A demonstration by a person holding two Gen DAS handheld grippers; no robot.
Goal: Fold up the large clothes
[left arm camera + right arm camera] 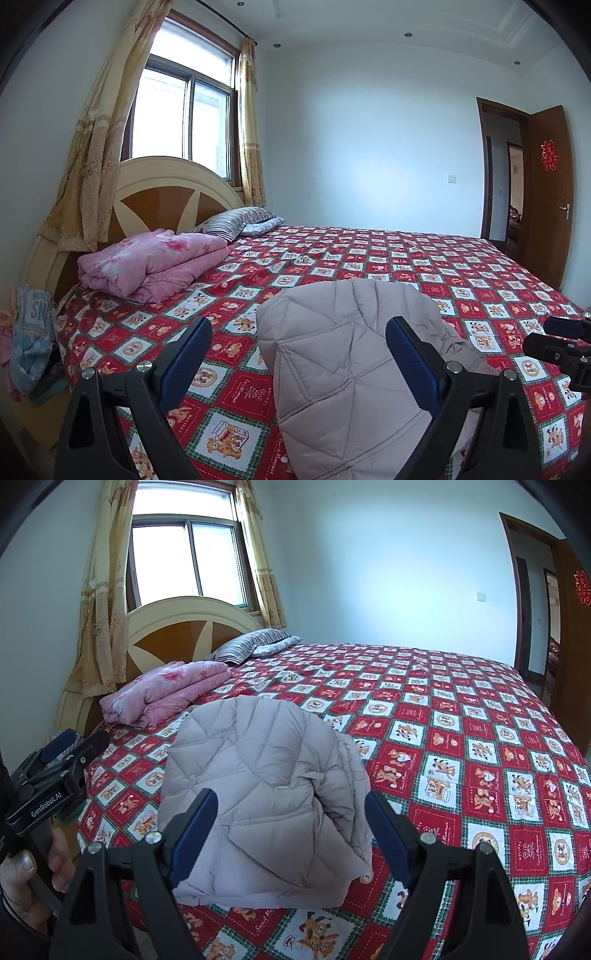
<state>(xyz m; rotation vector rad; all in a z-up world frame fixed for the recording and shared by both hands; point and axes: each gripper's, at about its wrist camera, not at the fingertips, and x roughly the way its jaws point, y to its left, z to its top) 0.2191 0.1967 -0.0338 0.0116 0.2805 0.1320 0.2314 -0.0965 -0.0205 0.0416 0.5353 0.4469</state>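
A pale pink-grey quilted jacket [347,354] lies folded into a compact bundle on the bed near its front edge; it also shows in the right wrist view [258,797]. My left gripper [299,343] is open and empty, held above the jacket's left part. My right gripper [291,819] is open and empty, hovering above the bundle's near side. The right gripper's tips show at the right edge of the left wrist view [554,339]. The left gripper shows at the left of the right wrist view [74,746], held in a hand.
The bed has a red patchwork sheet [461,738] with cartoon squares. A folded pink quilt [155,266] and striped pillows [236,221] lie by the headboard [162,195]. Clothes [33,343] hang at the bed's left side. A brown door [546,192] stands open at right.
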